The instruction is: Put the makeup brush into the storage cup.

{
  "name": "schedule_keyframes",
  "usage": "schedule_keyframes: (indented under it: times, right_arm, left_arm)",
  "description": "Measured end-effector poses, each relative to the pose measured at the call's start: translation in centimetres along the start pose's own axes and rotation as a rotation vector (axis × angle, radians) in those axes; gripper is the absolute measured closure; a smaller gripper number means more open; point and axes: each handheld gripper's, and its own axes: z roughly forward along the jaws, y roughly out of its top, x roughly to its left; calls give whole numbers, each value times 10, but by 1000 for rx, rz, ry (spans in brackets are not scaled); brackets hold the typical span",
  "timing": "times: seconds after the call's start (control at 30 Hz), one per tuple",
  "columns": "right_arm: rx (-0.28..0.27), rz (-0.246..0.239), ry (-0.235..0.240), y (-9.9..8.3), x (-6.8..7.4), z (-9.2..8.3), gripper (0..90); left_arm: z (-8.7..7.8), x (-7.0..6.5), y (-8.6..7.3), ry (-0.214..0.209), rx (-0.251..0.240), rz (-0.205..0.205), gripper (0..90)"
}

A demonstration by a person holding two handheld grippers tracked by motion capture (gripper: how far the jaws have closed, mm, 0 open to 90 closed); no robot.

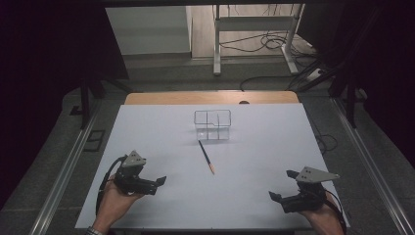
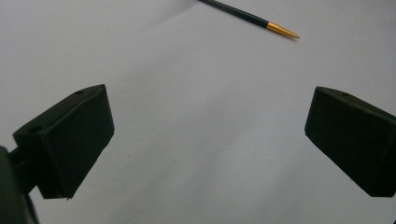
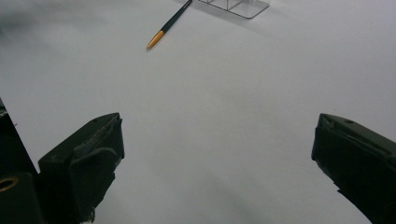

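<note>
A dark pen with a gold tip lies on the white table, just in front of a clear compartmented box. My left gripper rests near the front left, held in a hand, open and holding nothing. In the left gripper view its jaws stand wide apart over bare table, with the pen ahead at the top. My right gripper sits at the front right, also open. In the right gripper view its jaws are spread, with the pen and the clear box far ahead.
A strip of wooden tabletop shows behind the white sheet. Metal rails run along both sides of the table. Beyond the far edge stand a metal frame and loose cables on the floor.
</note>
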Motion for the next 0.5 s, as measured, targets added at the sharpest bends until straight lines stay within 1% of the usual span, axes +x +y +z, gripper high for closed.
schedule_keyframes:
  times: [0.13, 0.27, 0.5]
  right_arm:
    - [1, 0, 1, 0, 0, 1, 23]
    - [7, -7, 0, 0, 0, 1, 23]
    - [12, -5, -2, -1, 0, 1, 23]
  left_arm:
    - [4, -1, 8, -1, 16, 10, 33]
    - [10, -2, 15, -9, 14, 9, 43]
    - [19, -5, 27, -16, 31, 19, 49]
